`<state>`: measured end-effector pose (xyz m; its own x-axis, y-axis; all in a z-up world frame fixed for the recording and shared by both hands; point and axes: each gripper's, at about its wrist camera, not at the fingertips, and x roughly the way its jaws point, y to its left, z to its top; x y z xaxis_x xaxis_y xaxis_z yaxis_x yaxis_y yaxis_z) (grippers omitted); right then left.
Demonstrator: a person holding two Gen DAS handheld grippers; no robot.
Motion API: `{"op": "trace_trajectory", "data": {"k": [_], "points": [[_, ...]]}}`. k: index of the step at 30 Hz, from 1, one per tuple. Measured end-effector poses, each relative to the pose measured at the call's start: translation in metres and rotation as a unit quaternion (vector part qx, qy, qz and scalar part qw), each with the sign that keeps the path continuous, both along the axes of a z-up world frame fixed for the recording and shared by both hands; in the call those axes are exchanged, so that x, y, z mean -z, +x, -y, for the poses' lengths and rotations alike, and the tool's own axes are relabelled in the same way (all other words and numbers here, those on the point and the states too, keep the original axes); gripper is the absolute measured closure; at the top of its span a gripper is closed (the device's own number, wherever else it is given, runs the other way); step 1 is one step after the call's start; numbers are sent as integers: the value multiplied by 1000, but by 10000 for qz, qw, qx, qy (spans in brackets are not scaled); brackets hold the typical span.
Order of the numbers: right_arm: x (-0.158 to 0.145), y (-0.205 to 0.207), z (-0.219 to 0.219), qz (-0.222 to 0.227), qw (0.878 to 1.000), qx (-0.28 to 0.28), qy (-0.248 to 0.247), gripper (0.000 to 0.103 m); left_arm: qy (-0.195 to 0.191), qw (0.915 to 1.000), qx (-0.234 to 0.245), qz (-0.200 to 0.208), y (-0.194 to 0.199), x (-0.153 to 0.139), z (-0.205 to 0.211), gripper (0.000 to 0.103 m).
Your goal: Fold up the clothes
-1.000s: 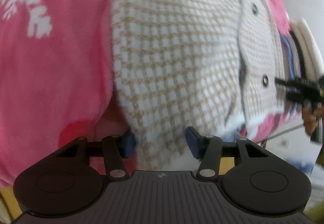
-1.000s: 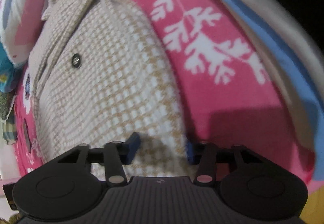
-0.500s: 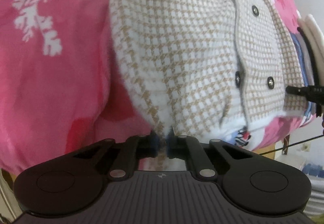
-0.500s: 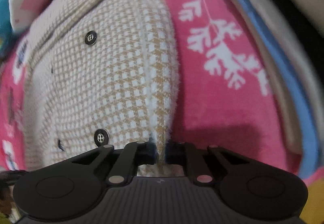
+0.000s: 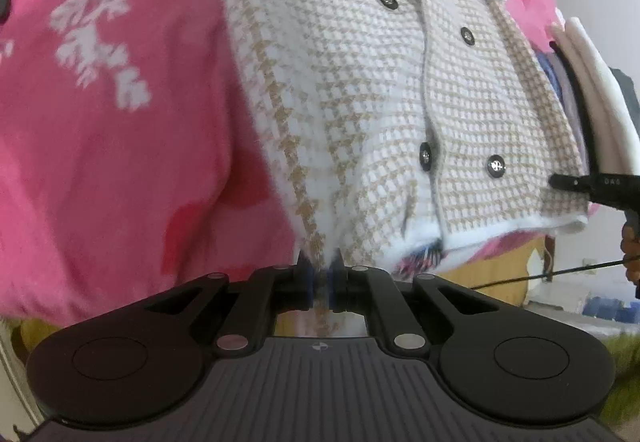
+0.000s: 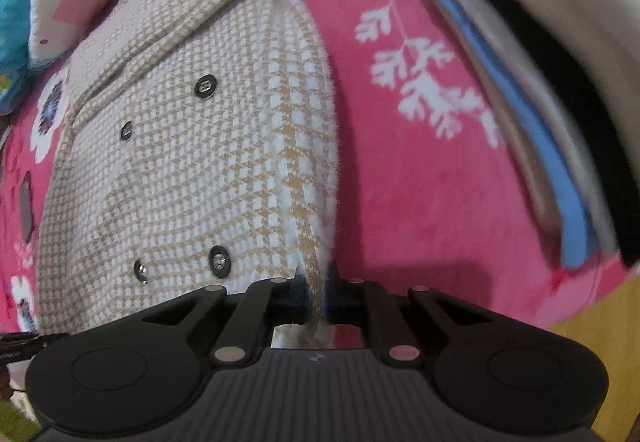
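Note:
A beige and white houndstooth jacket (image 5: 360,90) with dark buttons lies on a pink blanket (image 5: 112,130) printed with white leaves. My left gripper (image 5: 320,278) is shut on the jacket's bottom hem at its left corner. In the right wrist view the same jacket (image 6: 192,162) fills the left half, and my right gripper (image 6: 318,292) is shut on its hem at the right edge. The pinched hem is lifted a little off the pink blanket (image 6: 420,182) in both views. The other gripper's black tip (image 5: 592,186) shows at the far right of the left wrist view.
A stack of folded clothes (image 6: 520,102), blue, grey, black and cream, lies right of the jacket. The same stack (image 5: 592,90) shows at the right edge of the left wrist view. A teal and white pillow (image 6: 24,2) sits at far left. A yellow bed edge (image 6: 600,326) runs below.
Both grippers went from open around the hem to shut on it. The jacket's lower edge has since risen and drawn toward the cameras.

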<state>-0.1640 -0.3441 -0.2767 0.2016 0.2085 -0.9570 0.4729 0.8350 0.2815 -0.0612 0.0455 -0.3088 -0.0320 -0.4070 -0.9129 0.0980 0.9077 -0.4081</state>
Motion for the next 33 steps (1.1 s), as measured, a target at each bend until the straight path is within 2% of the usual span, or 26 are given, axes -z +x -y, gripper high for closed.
{"op": "trace_trajectory", "data": {"k": [4,7,9,10,11,12,14,16,18,21,24,26,29,33], "points": [[15,-16,0,-241,9995,182,137,98,11,9994,275,-227,-10,6,-11,99],[26,-27,0,-422,9983,318,239,97,117,9984,506,-215,-12,28,-11,97],[33,-35,0,-543,9972,408,307,92,113,9977,619,-266,-9,47,-11,93],[38,-36,1,-727,9961,435,245,84,109,9971,699,-288,-7,53,-11,92],[44,-36,2,-938,9944,457,162,75,108,9966,757,-305,-6,54,-13,85],[51,-37,4,-1148,9922,479,79,70,119,9961,804,-337,-6,54,-15,82],[36,-42,3,-1087,9928,485,-113,62,146,9952,872,-427,-9,49,-23,77],[19,-47,2,-979,9935,486,-307,62,168,9948,873,-499,-10,39,-34,76],[-1,-44,2,-824,9939,463,-568,62,207,9961,734,-454,-1,24,-44,76],[-26,-8,-2,-374,9941,55,-1018,62,208,9988,380,-240,23,-3,-59,76],[-39,53,-7,300,9921,-468,-1124,62,172,9988,-34,451,69,-29,-64,76],[-47,94,-11,748,9867,-814,-1190,63,177,9945,-157,1023,106,-39,-60,76],[-60,155,-16,1414,9726,-1329,-1282,63,164,9819,-335,1855,158,-47,-43,75],[-68,241,-22,2217,9439,-1995,-1420,63,155,9669,-519,2494,232,-42,-22,72]]}}
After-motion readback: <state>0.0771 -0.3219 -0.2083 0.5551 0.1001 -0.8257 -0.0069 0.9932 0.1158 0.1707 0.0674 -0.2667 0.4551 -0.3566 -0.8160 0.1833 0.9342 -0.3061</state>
